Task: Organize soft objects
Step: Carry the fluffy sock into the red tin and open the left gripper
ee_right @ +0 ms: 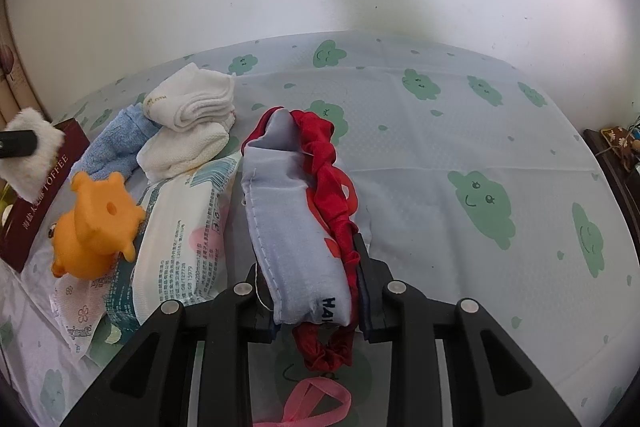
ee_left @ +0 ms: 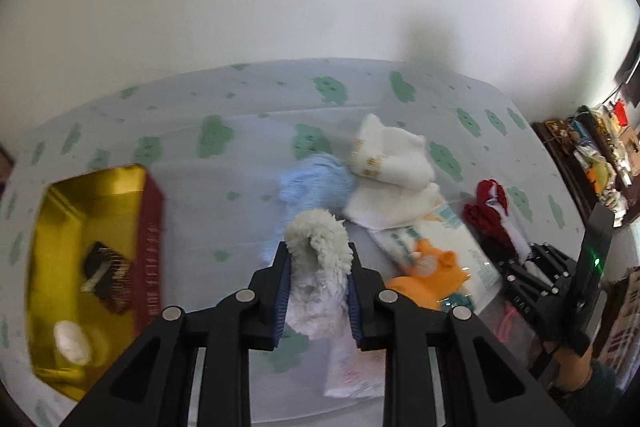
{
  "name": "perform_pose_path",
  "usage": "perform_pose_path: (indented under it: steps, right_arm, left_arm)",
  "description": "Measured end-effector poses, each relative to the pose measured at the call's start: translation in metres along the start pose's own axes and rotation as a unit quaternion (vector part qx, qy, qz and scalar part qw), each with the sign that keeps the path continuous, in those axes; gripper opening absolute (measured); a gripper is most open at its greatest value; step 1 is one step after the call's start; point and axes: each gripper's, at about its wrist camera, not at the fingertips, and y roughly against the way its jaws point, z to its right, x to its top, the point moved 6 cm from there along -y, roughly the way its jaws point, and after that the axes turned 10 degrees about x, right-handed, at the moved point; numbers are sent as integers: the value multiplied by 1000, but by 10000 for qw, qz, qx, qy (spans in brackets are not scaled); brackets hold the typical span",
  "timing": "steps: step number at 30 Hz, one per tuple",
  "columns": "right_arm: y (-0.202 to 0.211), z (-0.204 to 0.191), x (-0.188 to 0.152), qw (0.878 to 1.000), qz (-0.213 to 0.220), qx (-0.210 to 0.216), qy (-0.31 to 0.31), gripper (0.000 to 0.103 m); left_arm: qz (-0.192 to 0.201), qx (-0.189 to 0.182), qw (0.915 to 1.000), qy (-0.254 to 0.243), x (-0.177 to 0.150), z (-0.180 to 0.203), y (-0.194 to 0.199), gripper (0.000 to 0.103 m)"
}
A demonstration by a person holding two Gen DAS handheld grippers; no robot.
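Both grippers loaded, soft goods in the air!
Left gripper (ee_left: 318,281) jaws pinch a fluffy white sock (ee_left: 320,259) at lower centre, light and squashy; right gripper (ee_right: 316,297) jaws clamp a limp grey-and-red fabric pouch (ee_right: 288,211) mid-body, floppy ends drooping above the table (ee_right: 460,147).

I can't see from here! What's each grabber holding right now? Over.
Left gripper shut on fluffy white piece. Right gripper shut on grey-and-red cloth pouch. Gold box open, way clear.
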Motion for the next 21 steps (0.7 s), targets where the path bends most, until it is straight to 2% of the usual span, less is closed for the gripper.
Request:
perform_pose_path:
  steps: [7, 12, 16, 21]
  right_arm:
    - [0, -1, 0, 10000, -2, -8, 6, 27]
    - [0, -1, 0, 10000, -6, -5, 6, 27]
    - [0, 0, 0, 10000, -8, -9, 6, 27]
    - [0, 0, 0, 10000, -8, -7, 6, 28]
  left_arm:
    - [130, 441, 9983, 354, -1, -65, 24, 25]
    - [176, 867, 9941, 622, -3, -116, 35, 25]
    - [133, 1197, 9898, 761, -9, -151, 34, 25]
    - [-22, 1418, 9854, 938, -17, -182, 19, 25]
